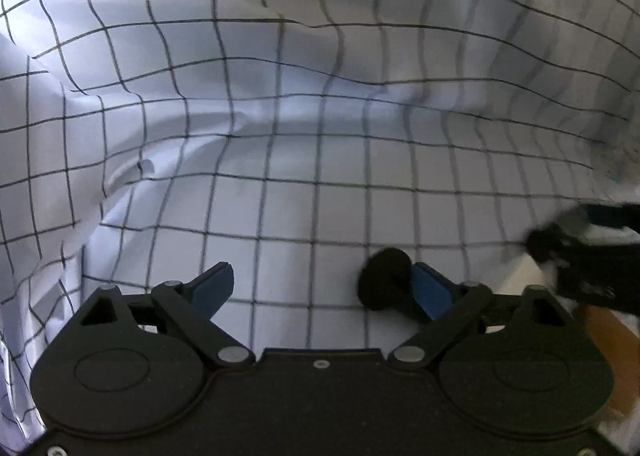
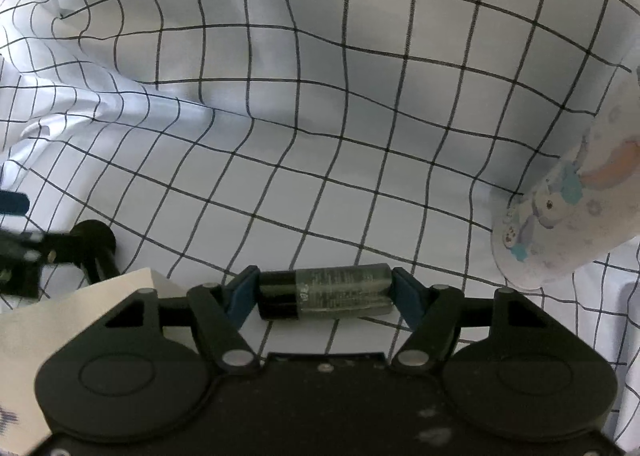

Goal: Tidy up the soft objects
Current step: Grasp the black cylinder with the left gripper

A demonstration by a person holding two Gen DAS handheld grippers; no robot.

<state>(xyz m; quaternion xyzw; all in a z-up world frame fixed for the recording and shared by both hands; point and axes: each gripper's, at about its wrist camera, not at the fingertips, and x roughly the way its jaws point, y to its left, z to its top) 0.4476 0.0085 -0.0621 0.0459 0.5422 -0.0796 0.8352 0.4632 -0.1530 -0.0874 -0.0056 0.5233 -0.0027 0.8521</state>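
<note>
The right tool (image 2: 325, 292) is seen closed on a small dark cylindrical bottle (image 2: 325, 292), which lies crosswise between the two blue pads (image 2: 240, 292). Each end of the bottle is pressed by one pad. The bottle has a black cap end towards the left pad and a grey printed label over the rest of its body; the print is too small to be read. The bottle is held just above a white cloth with a black grid pattern (image 2: 320, 115), which fills most of both views and is creased and folded towards the left.

The left tool (image 1: 320, 288) is seen open, with its blue pads (image 1: 212, 288) well apart and only the grid cloth (image 1: 280, 135) between them. A small black rounded object (image 1: 384, 280) sits against the inner face of the right-hand pad; what it is cannot be told. The left tool is also visible at the left edge of the right wrist view (image 2: 60, 252), close to the cloth.

A soft white item printed with pastel cartoon animals (image 2: 560, 207) lies on the cloth at the right of the right wrist view, well apart from the bottle. A plain white sheet (image 2: 60, 320) is seen at the lower left of that view, beside the right tool. The left wrist view is blurred at its right side.
</note>
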